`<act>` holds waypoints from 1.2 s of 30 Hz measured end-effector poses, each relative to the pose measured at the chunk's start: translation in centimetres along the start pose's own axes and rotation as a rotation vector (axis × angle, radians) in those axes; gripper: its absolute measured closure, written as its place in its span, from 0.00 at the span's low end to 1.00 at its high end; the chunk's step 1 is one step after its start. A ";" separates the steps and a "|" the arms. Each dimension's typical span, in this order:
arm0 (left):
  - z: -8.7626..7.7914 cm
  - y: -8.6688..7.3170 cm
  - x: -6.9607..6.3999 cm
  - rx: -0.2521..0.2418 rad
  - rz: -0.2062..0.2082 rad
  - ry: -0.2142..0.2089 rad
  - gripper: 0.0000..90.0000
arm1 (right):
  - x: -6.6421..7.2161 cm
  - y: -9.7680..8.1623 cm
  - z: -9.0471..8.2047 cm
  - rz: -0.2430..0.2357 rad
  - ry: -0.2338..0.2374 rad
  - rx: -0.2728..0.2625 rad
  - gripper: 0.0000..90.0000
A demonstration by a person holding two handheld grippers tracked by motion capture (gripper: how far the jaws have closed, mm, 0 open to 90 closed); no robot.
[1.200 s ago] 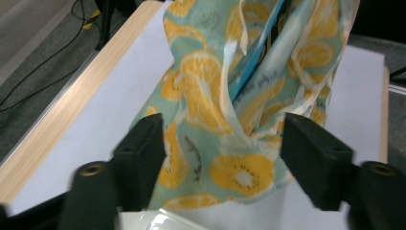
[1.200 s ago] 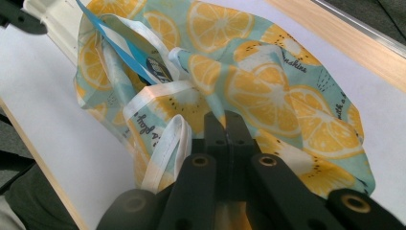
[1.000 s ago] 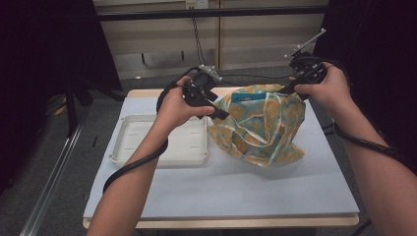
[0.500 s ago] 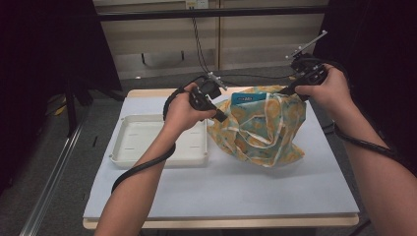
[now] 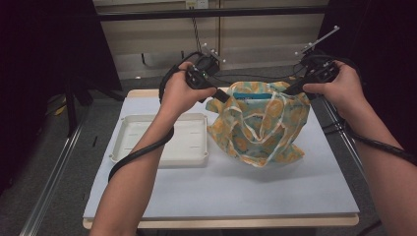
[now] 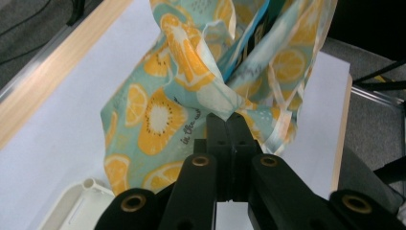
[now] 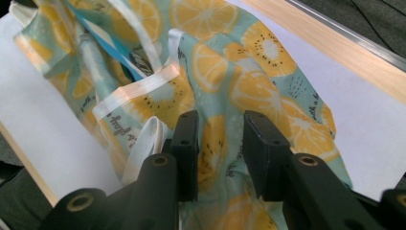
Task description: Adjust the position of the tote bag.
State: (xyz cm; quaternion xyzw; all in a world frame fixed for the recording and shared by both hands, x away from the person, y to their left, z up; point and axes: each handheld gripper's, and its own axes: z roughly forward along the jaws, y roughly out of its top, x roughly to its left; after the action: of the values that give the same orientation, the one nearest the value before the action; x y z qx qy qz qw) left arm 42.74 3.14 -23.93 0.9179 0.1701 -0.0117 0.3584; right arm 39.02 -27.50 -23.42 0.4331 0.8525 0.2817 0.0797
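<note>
The left gripper (image 6: 229, 120) pinches the fruit-print bag (image 5: 258, 125) at its left rim, lifting it. The right gripper (image 7: 219, 143), jaws just opening, straddles the right rim without pressing, so the bag's mouth stretches between them

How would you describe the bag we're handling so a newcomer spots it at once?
Start at the white-topped table. Right of the white tray on it, the fruit-print cloth bag hangs bunched, the left gripper pinching one corner. Its teal fabric with orange citrus and kiwi slices is the only patterned thing there.
</note>
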 end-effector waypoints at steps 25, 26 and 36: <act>-0.5 2.0 0.2 -0.031 -0.014 0.014 1.00 | 3.6 1.3 -0.1 -0.165 0.036 0.067 0.82; -0.5 2.0 0.3 -0.031 -0.013 0.008 1.00 | 3.6 1.3 -0.1 -0.162 0.034 0.071 0.86; -1.4 1.4 1.7 -0.046 -0.036 0.016 1.00 | 1.7 2.2 -1.9 -0.028 0.069 -0.045 0.95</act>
State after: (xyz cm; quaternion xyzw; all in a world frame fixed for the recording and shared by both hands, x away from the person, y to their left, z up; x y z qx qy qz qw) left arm 44.66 3.58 -22.24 0.9064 0.1894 -0.0071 0.3776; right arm 38.76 -25.97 -20.43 0.4091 0.8542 0.3145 0.0640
